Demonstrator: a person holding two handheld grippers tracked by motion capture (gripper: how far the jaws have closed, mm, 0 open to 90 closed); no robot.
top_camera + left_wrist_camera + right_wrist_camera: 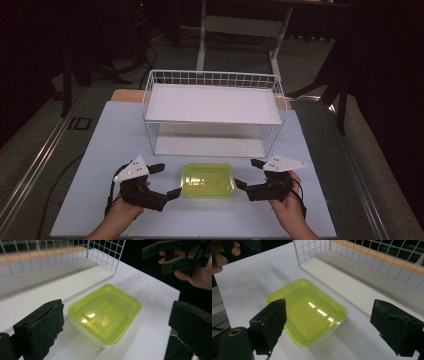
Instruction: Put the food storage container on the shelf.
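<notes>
A clear food box with a yellow-green lid (208, 180) (105, 312) (308, 311) lies flat on the white table (125, 145), near its front edge. My left gripper (165, 180) (115, 325) is open just left of the box, jaws spread wide and facing it. At the box's right end my right gripper (249, 175) (329, 327) is open too, with the box ahead between its jaws. Neither gripper touches the box. The right gripper (175, 255) and its hand also appear far off in the left gripper view.
A white wire rack (212, 112) with a white upper shelf (212, 102) and lower shelf (210, 146) stands behind the box, its front open toward me. Dark floor and a table frame (240, 30) lie beyond.
</notes>
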